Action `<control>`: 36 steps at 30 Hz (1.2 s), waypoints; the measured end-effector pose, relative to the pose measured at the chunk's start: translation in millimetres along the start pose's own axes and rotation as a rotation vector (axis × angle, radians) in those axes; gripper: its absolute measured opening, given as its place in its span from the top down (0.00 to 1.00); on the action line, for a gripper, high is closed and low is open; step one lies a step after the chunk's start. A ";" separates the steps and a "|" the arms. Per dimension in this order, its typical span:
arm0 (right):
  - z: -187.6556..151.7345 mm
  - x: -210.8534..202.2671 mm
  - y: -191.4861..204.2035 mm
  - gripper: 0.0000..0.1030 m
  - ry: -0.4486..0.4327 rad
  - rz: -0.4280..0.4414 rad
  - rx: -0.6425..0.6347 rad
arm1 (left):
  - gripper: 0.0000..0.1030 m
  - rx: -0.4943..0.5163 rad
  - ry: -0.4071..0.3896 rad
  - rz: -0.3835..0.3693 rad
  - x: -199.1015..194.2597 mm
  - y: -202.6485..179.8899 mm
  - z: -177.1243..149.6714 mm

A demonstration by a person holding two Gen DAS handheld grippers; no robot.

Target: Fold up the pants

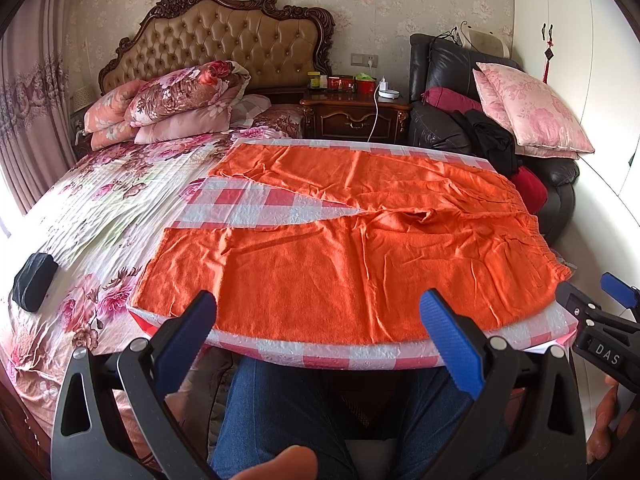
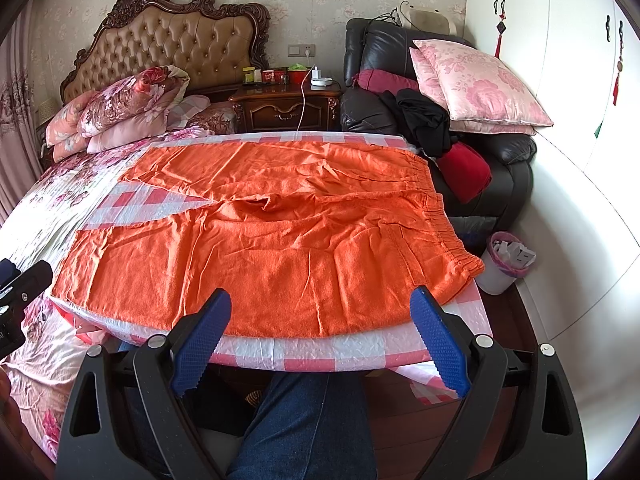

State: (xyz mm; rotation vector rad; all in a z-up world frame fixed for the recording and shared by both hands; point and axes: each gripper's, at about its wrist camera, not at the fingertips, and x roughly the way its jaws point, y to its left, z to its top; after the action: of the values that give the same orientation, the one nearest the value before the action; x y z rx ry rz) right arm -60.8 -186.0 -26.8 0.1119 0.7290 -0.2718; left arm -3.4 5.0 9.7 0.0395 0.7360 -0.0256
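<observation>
Orange pants (image 1: 352, 240) are lying spread flat on a pink-and-white checkered board (image 1: 320, 350) that is resting over the bed (image 1: 80, 200), waistband at 3 o'clock, both legs running toward 9 o'clock with a wedge of checkered surface showing between them. Left gripper (image 1: 318, 316) is hovering at 6 o'clock off the near board edge, blue fingers (image 1: 452, 344) spread wide, holding nothing, tips sitting just over the near hem of the closer leg; can't tell if they are touching fabric. Right gripper (image 2: 320, 312) is doing the same further toward the waistband end: jaws wide apart, empty, tips over the near edge of the pants. In the left wrist view the right gripper is also showing at 4 o'clock, beside the waistband corner. A person's legs in blue jeans (image 2: 308, 420) are sitting under the board at 6 o'clock. Nightstand (image 1: 356, 116) is standing at 12 o'clock, a black armchair (image 2: 480, 152) piled with pink pillows (image 2: 480, 80) at 2 o'clock, a white waste bin (image 2: 504, 264) at 3 o'clock in the right wrist view.
</observation>
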 end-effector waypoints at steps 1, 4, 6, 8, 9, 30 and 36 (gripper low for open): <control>-0.1 0.2 0.1 0.15 0.000 0.000 0.000 | 0.01 0.000 0.000 0.001 -0.1 0.0 0.0; -0.2 0.3 0.1 0.15 0.000 0.000 0.001 | 0.01 0.000 0.000 0.000 -0.2 0.3 0.0; -0.3 0.5 0.3 0.15 0.001 -0.001 0.001 | 0.01 0.000 0.000 0.001 0.0 0.0 -0.1; -0.3 0.0 0.4 0.15 0.001 0.000 0.001 | 0.01 -0.001 0.002 -0.001 -0.5 0.7 0.2; -0.4 0.2 0.5 0.15 0.000 -0.001 0.000 | 0.01 -0.001 0.002 -0.001 -0.4 0.5 0.7; -0.2 38.0 -25.2 0.15 0.085 0.038 0.049 | 0.01 -0.055 0.061 -0.081 36.2 10.1 -11.0; 47.7 112.2 -90.1 0.15 0.165 -0.021 0.091 | 0.01 -0.125 0.110 -0.209 86.2 16.1 -25.8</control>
State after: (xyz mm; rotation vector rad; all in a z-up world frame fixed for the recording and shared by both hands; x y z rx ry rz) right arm 24.2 -304.8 -67.3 0.2148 0.8824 -0.3184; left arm 43.8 21.3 -66.8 -0.1565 0.8485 -0.1780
